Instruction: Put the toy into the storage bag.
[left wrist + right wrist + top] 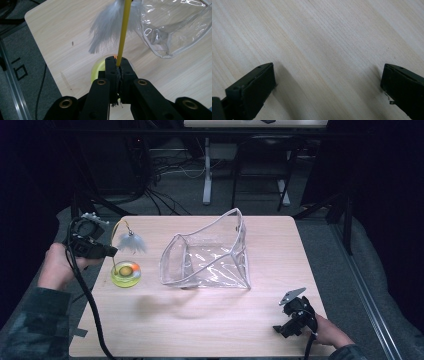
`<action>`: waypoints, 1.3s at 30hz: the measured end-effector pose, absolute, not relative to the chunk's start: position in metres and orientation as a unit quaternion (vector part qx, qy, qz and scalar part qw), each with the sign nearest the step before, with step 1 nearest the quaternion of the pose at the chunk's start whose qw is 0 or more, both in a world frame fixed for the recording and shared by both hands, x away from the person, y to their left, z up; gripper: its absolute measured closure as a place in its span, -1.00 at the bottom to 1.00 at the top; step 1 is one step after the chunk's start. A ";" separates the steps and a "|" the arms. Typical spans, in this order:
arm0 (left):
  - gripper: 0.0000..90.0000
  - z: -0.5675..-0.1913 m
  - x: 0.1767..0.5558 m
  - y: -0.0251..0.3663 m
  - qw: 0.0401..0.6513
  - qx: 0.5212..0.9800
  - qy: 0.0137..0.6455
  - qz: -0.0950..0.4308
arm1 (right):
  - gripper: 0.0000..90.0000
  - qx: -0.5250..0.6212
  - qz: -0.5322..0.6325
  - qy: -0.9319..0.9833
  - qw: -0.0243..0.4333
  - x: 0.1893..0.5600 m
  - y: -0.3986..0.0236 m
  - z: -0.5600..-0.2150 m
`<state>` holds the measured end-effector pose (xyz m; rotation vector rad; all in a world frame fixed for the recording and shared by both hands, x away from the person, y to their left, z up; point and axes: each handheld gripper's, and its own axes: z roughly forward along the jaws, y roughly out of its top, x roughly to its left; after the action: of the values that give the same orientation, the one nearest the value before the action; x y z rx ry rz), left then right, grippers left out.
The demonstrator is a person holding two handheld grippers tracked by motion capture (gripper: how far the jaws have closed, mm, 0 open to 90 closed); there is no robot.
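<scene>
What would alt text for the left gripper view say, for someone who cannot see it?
Two black jaws of the left tool are pinched shut on a thin yellow wand carrying a grey feather. Below them a round yellow-green base sits on the pale wooden table, and a clear plastic pouch lies at upper right.

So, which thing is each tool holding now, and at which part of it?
The left tool is shut on the yellow wand of the feather toy, low on the wand, just above its yellow-green base. The right tool is open and holds nothing.
</scene>
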<state>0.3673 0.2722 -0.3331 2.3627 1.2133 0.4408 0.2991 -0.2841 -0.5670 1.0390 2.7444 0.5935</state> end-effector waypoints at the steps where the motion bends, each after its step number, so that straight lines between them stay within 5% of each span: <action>1: 0.96 -0.333 0.367 0.272 0.223 0.856 0.439 0.160 | -1.00 0.346 0.198 0.914 0.074 0.299 -0.284 -0.567; 39: 0.96 -0.269 0.390 0.241 0.183 0.881 0.393 0.190 | -1.00 0.345 0.195 0.915 0.074 0.299 -0.284 -0.567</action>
<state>0.3900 0.2410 -0.2691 2.4848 1.1072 0.5357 0.2992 -0.2841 -0.5667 1.0346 2.7475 0.5849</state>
